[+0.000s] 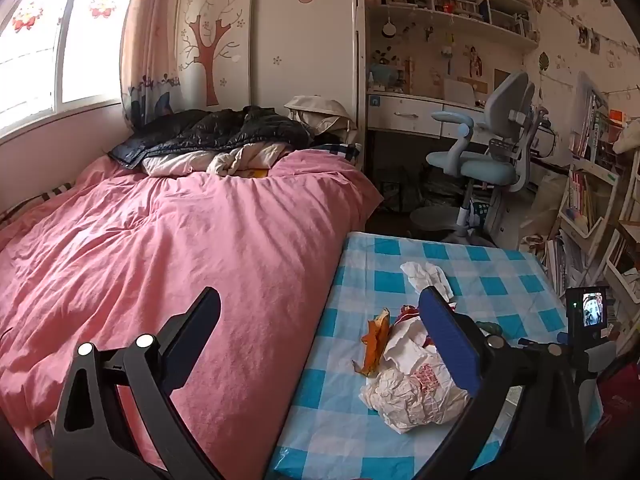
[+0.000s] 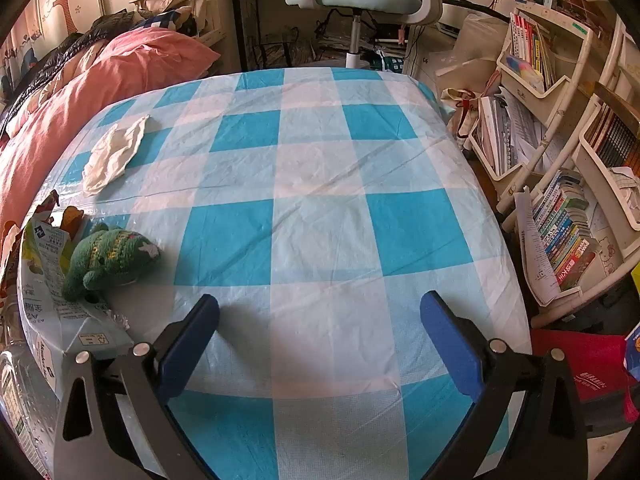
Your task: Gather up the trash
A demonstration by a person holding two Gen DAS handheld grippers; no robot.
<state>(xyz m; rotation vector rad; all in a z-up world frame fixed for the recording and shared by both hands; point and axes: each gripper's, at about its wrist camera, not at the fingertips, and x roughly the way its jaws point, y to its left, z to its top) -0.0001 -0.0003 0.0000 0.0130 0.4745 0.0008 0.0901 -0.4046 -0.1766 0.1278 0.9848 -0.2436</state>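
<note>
The left tongs (image 1: pixel 320 332) stand wide open and empty, one finger over the pink bed (image 1: pixel 168 240), the other over the tabletop (image 1: pixel 492 276) with its blue-checked cloth. Just beyond that finger lies the trash: a crumpled white bag (image 1: pixel 416 384), an orange peel (image 1: pixel 376 340) touching the bag's left edge, and a white tissue (image 1: pixel 426 274) farther back from the bag. The wide spread looks chosen so the bulky bag can fit between the fingers. Right of the bag, the other tool's small screen (image 1: pixel 591 309) shows.

The right tongs (image 2: pixel 320 324) are likewise spread apart and hold nothing, hovering over bare cloth on the tabletop (image 2: pixel 320 152). A green plush toy (image 2: pixel 108 256) sits to their left, resting against a printed packet (image 2: pixel 44 264) at the tabletop's left edge. Beyond the toy lies the flat tissue (image 2: pixel 116 154), well apart from it. The toy seems no trash, so the packet and tissue are the likelier targets; this hand appears to wait.
</note>
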